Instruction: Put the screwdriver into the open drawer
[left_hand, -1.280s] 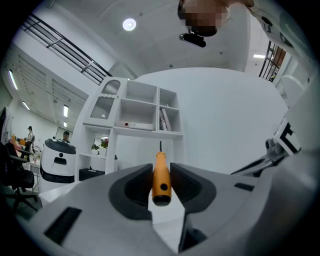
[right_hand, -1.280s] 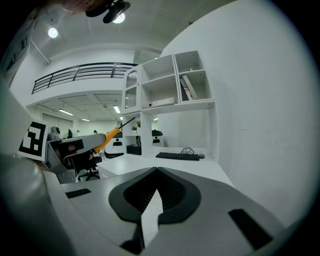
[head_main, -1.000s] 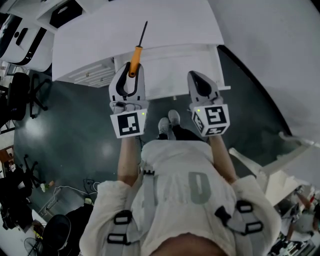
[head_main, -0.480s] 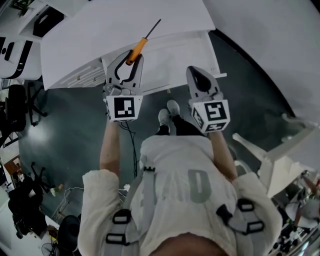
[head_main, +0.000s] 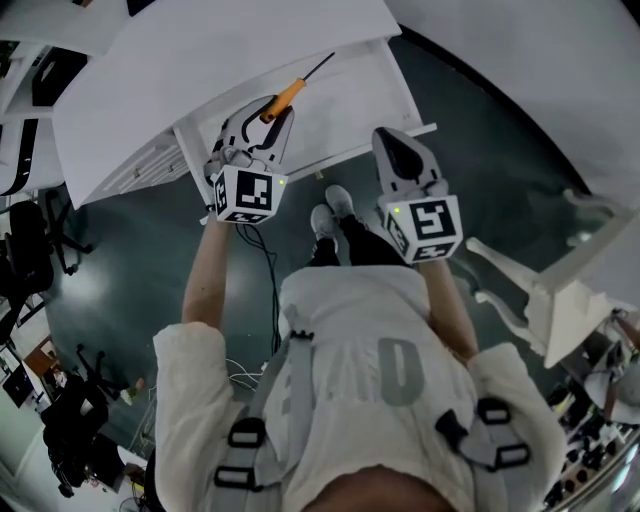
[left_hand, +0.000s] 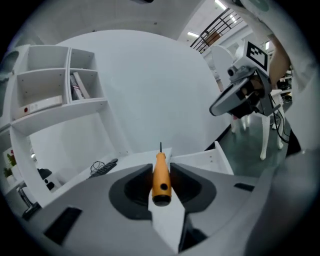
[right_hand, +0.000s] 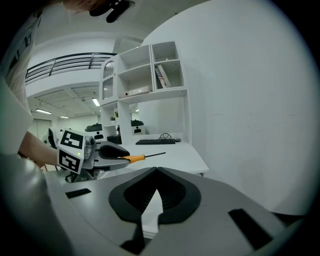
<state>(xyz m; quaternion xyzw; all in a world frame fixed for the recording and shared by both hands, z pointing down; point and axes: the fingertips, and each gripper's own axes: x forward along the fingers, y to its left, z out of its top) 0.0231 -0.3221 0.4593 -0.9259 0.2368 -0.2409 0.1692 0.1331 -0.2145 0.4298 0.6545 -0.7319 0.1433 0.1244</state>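
The orange-handled screwdriver (head_main: 284, 99) sits in my left gripper (head_main: 270, 113), which is shut on its handle; the thin black shaft points up and right over the open white drawer (head_main: 352, 150). In the left gripper view the handle (left_hand: 161, 177) lies straight between the jaws, and a drawer wall (left_hand: 220, 159) shows just beyond. My right gripper (head_main: 392, 140) hovers to the right over the drawer front, shut with nothing in it. The right gripper view shows its jaws meeting at the tips (right_hand: 156, 170), with the left gripper (right_hand: 107, 150) and the screwdriver (right_hand: 135, 158) off to its left.
The white desk top (head_main: 230, 55) runs above the drawer. A white chair (head_main: 560, 290) stands at the right, dark office chairs (head_main: 30, 250) at the left. The person's feet (head_main: 330, 215) are below the drawer. A shelf unit (left_hand: 50, 95) and a keyboard (right_hand: 155, 141) are on the desk.
The left gripper has rolled and sunk toward the drawer, so the screwdriver now slants up-right instead of nearly straight up. The right gripper has shifted slightly and stays shut.
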